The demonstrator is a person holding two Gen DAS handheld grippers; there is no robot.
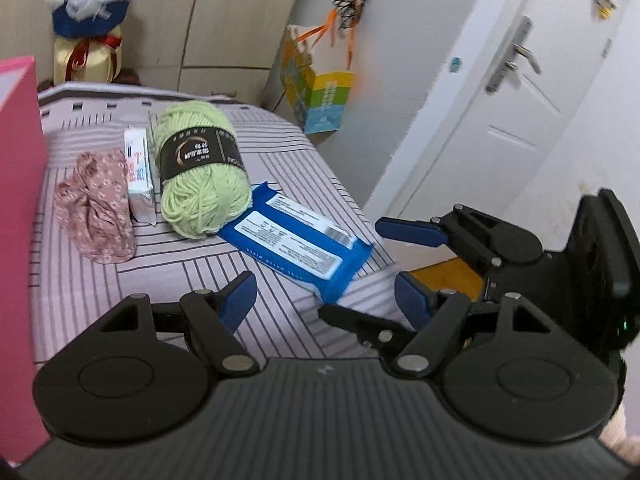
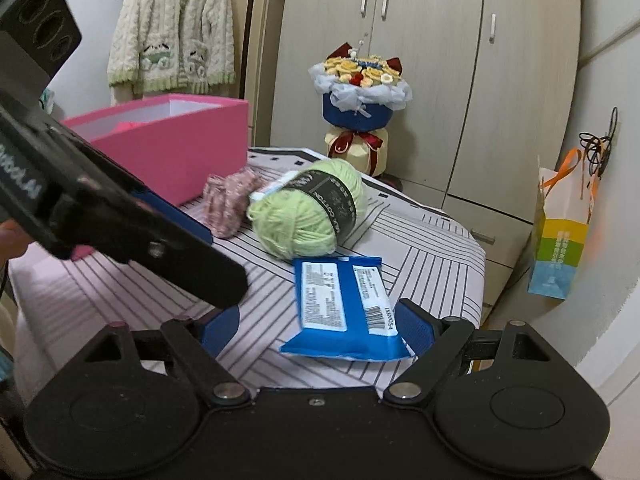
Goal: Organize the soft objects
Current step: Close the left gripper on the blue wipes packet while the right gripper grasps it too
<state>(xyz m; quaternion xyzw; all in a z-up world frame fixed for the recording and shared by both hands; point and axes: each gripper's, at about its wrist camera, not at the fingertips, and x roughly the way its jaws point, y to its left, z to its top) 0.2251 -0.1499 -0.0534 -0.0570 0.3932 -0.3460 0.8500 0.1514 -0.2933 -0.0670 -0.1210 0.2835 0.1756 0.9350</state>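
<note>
One pink box (image 2: 172, 148) is standing open on the striped bed (image 2: 420, 236), with something pink inside that is hard to make out. Beside it the floral cloth (image 1: 96, 204), a small white packet (image 1: 138, 172), the green yarn ball (image 1: 200, 168) and the blue wipes pack (image 2: 344, 308) are lying in a row. The left gripper (image 1: 324, 300) is hanging released above the sheet, holding nothing. The right gripper (image 2: 316, 328) is spreading wide around the near end of the wipes pack, its pads not pressing. The box is partly cut off in the left wrist view.
</note>
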